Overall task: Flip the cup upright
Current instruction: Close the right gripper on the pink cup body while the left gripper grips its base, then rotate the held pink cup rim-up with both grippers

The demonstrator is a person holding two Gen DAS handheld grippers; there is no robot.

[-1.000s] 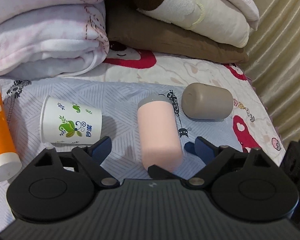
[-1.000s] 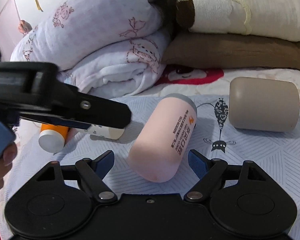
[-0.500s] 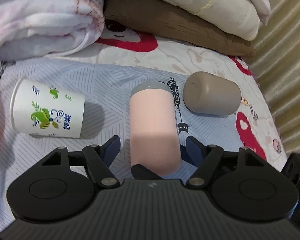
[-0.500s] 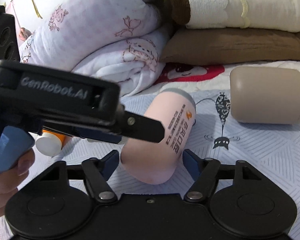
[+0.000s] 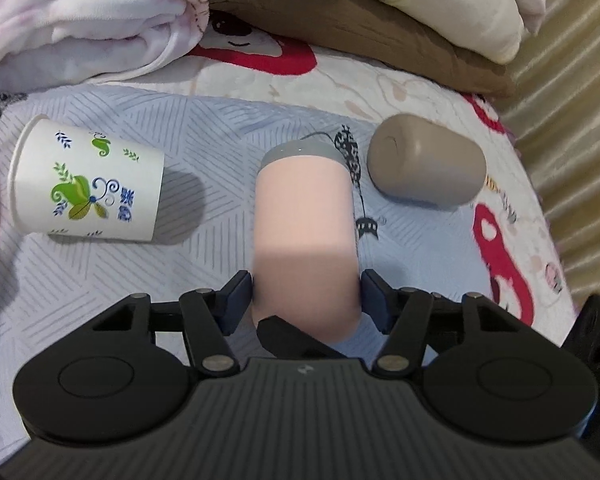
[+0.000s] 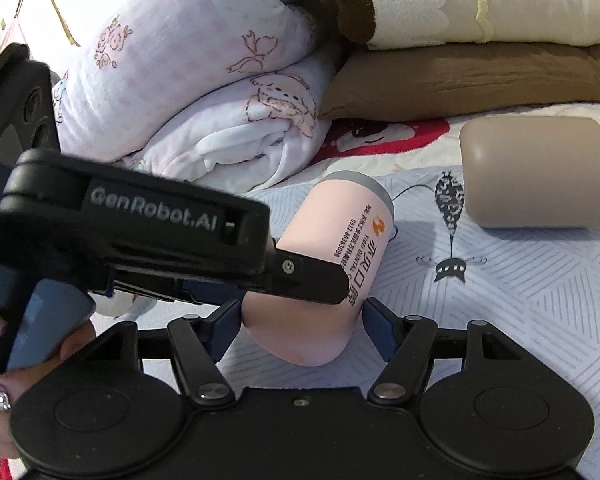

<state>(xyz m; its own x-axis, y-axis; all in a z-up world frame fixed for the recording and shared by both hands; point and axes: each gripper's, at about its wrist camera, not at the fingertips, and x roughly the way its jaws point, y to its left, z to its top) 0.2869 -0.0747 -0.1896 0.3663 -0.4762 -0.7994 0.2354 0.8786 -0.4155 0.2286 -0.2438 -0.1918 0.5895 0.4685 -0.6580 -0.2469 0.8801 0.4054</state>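
A pink cup with a grey rim lies on its side on the bedsheet, rim pointing away; it also shows in the right wrist view. My left gripper has its fingers on either side of the cup's near end, touching or nearly touching it. My right gripper also straddles the near end from a different angle, its jaws close to the cup's sides. The left gripper's body crosses the right wrist view over the cup.
A white paper cup with green print lies on its side to the left. A taupe cup lies on its side to the right, also in the right wrist view. Folded blankets and pillows lie behind.
Both grippers have moved forward onto the pink cup, and their jaws have narrowed around its near end. The orange bottle has left the left wrist view.
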